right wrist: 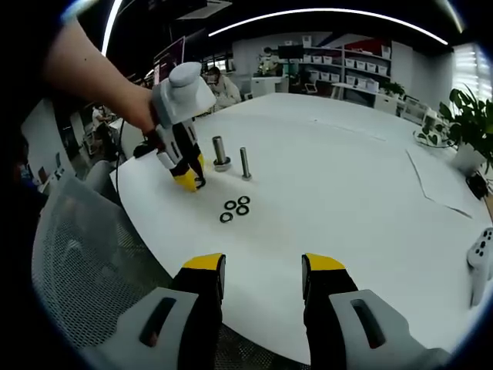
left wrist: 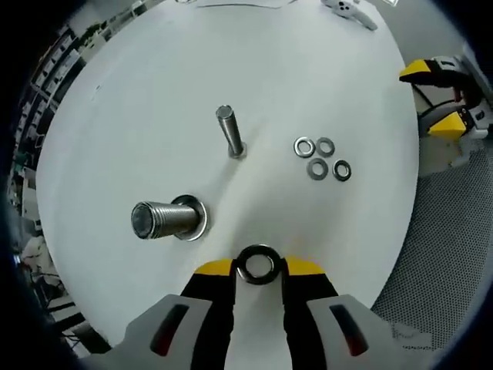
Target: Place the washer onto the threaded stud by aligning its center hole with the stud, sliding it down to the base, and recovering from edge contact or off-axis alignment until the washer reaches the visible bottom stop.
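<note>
Steel washer (left wrist: 258, 264) pinched in left hand-held gripper (left wrist: 258, 267) — near thick threaded stud (left wrist: 163, 219), right hand-held gripper (right wrist: 262, 264) spread, holding nothing

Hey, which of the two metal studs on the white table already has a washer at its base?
The thick threaded stud, nearer the left gripper; a washer ring circles its base. The thin smooth stud beyond it has none.

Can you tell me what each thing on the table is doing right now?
Left claw: shut on a washer.
Right claw: open, empty.
Thick stud: upright, a washer already at its base.
Thin stud: upright, bare.
Loose washers: four lying flat on the table.
</note>
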Available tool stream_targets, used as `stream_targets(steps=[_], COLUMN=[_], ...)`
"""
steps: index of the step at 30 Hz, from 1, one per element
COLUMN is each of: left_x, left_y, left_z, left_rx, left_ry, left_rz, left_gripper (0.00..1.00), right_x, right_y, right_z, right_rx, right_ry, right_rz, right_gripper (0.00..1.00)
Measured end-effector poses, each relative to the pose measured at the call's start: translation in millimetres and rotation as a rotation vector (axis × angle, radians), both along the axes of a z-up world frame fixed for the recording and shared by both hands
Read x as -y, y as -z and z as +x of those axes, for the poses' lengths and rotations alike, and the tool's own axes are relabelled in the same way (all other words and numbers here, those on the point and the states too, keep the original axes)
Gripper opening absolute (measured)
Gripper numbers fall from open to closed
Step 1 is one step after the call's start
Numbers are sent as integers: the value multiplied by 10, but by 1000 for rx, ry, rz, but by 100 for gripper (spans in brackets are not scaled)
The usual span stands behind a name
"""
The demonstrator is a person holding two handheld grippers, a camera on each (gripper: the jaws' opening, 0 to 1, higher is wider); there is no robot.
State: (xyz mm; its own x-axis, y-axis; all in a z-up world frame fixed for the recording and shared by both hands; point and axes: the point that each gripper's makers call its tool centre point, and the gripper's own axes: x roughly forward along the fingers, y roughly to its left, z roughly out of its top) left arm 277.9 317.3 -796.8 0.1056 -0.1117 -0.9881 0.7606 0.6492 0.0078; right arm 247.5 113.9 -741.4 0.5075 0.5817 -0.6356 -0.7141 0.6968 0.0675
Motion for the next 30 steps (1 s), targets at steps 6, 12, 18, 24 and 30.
stream_targets(steps=[6, 12, 18, 24, 30], left_x=[-26, -8, -27, -23, -20], left_y=[-10, -1, 1, -3, -6], left_z=[-28, -26, -21, -20, -26], left_rx=[-9, -13, -9, -20, -6], left_ry=[36, 38, 17, -17, -47], left_rz=[3, 21, 19, 32, 29], left_gripper=[22, 23, 21, 20, 20], right_x=[-2, 0, 3, 14, 25], right_y=[-5, -5, 6, 12, 25], right_z=[-4, 2, 2, 6, 6], right_rx=[2, 4, 2, 2, -1], right_ry=[-1, 1, 1, 5, 7], right_rz=[-2, -3, -8, -13, -19], right_gripper=[43, 43, 42, 42, 42])
